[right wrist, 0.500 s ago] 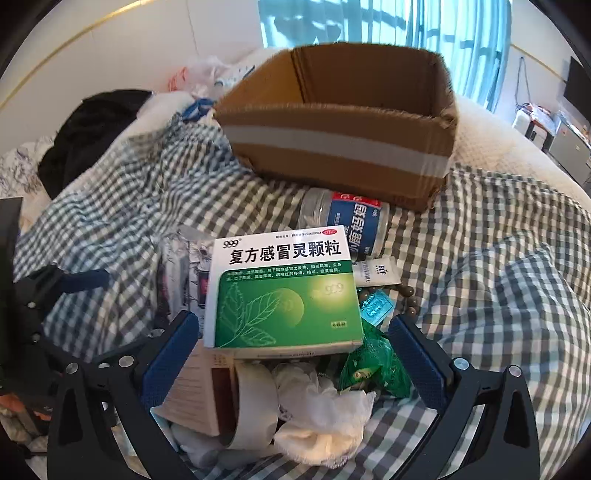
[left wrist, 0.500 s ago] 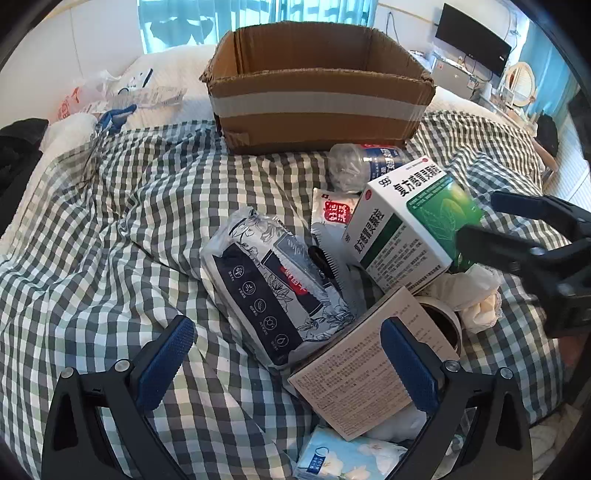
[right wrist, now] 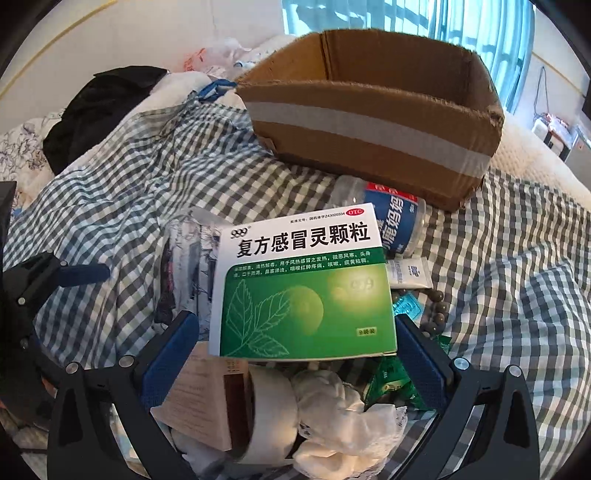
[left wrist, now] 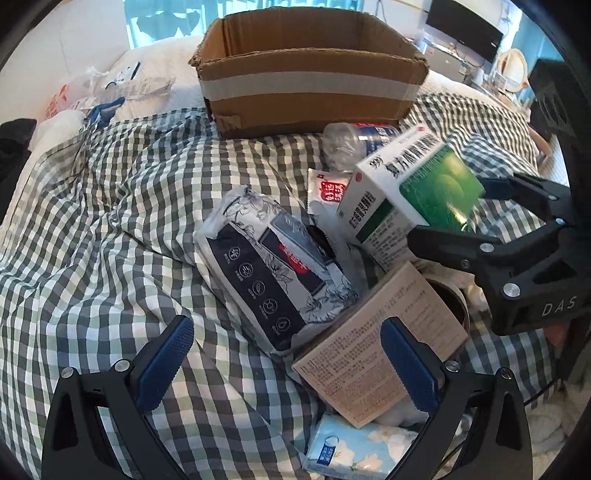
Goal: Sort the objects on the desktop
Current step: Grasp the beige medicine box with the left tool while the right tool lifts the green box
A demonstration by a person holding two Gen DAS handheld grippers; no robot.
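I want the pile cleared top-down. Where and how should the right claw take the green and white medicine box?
Grip the medicine box across its two short side edges, coming from above and in front. It lies tilted on top of the pile, face up, and the open right claw already straddles its lower edge, so probably little realigning is needed.

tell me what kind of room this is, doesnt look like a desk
Most likely a bedroom: the clutter lies on a bed under a rumpled checked sheet, with a white pillow beyond it, curtained windows behind the cardboard box, and a dark screen on the far side.
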